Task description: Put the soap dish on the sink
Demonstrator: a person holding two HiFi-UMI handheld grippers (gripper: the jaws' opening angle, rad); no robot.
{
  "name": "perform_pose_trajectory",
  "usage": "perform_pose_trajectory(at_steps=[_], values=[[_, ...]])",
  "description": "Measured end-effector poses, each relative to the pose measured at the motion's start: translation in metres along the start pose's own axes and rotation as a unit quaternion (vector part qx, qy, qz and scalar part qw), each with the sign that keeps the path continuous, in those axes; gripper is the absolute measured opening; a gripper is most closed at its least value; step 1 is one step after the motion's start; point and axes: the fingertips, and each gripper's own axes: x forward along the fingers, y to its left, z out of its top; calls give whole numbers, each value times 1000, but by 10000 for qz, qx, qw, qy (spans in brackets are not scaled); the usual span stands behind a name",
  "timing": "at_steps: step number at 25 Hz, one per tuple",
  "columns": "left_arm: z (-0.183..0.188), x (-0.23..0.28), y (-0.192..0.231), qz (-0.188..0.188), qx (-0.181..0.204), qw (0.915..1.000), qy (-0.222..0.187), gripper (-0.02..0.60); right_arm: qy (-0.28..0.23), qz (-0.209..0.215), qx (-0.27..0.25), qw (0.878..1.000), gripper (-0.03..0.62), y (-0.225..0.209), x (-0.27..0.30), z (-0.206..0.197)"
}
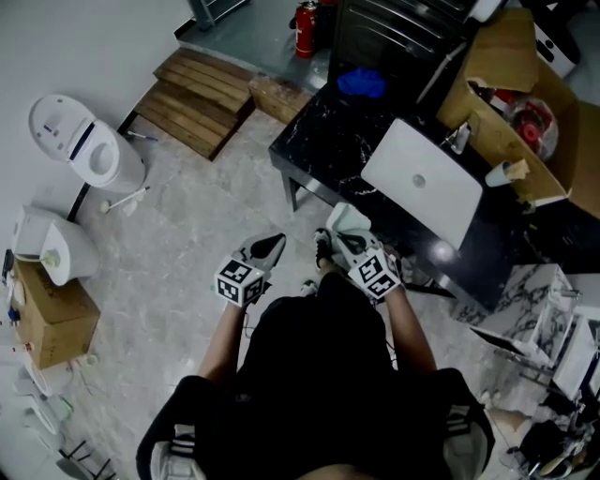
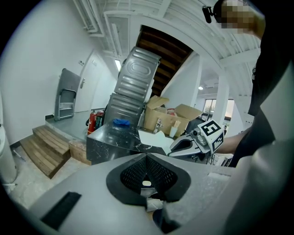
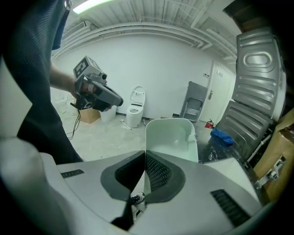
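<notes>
One pale soap dish (image 1: 349, 219) is up in the air, clamped by its rim in the right hand-held gripper (image 1: 345, 242). In the right gripper view the two jaws of that gripper (image 3: 146, 160) are pressed onto the dish's thin near wall. The dish (image 3: 172, 140) rises beyond them with its hollow side facing the camera. From the head view the dish sits at the near edge of the black marbled desk (image 1: 323, 155), close to that edge's left half. It is apart from the white rectangular sink (image 1: 422, 183), which lies flat towards the middle of the desk.

Just to the left, the left hand-held gripper (image 1: 270, 248) is held over the pale floor (image 1: 187, 234), short of the desk's near edge. In the left gripper view its jaws (image 2: 147, 160) are together with nothing between them. The right gripper shows beyond them.

A blue cloth (image 1: 361, 82) lies near the desk's far left corner. An open cardboard box (image 1: 525, 103) with odds and ends in it stands at the desk's far right side. Off to the left, well apart from the desk, a white toilet (image 1: 89, 145) stands on the floor. Wooden steps (image 1: 197, 98) lie between the toilet and the desk's left corner, and a red fire extinguisher (image 1: 307, 28) stands beyond them.
</notes>
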Motion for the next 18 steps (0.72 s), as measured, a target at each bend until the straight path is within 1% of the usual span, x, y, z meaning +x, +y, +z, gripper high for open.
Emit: perform_pose_trajectory(at_steps=[5,14,18], values=[[9,12,4,-35,18,10000,-30,0,-71,2,-3,10000,-3,-17,4,10],[11,20,18,79,-115,9999,50,0,-11,72,9,10000,-3,-38,16,14],[16,29,26,107,-97,9999,60,0,-5,100,0,9999,-3,-50,22,13]])
